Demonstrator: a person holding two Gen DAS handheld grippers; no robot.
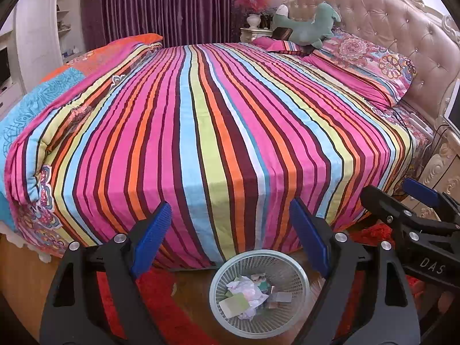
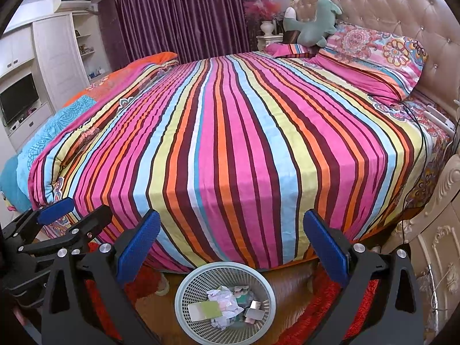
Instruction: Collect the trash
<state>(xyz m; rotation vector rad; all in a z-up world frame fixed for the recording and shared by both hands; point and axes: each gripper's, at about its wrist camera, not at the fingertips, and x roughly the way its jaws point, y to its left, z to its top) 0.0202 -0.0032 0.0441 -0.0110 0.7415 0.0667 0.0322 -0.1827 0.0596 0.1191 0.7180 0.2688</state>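
A: Hovering above the pale round plastic mesh wastebasket, are both tools carrying anything?

B: No. The left gripper is hanging with its blue-padded fingers spread wide apart and nothing between them, and the right gripper is doing the same, just beside it, over the same basket.

A: Where is the trash sitting?

B: Inside the basket: crumpled white paper, a flat green-and-white card and some small silvery packets are lying on its bottom. The basket is standing on the wooden floor, touching or nearly touching the hanging edge of the bright multicoloured striped bedspread.

A: Why are the fingers being held open over it?

B: I am judging that this is the posture for a drop into the basket, with the opening directly below.

A: Is anything lying loose beyond the basket?

B: The bedspread beyond it is looking bare of litter; only the floral patterned pillow and the green plush whale toy are resting at its far end. So I am reckoning the collecting is at or near its end, though parts of the floor around the basket are hidden.
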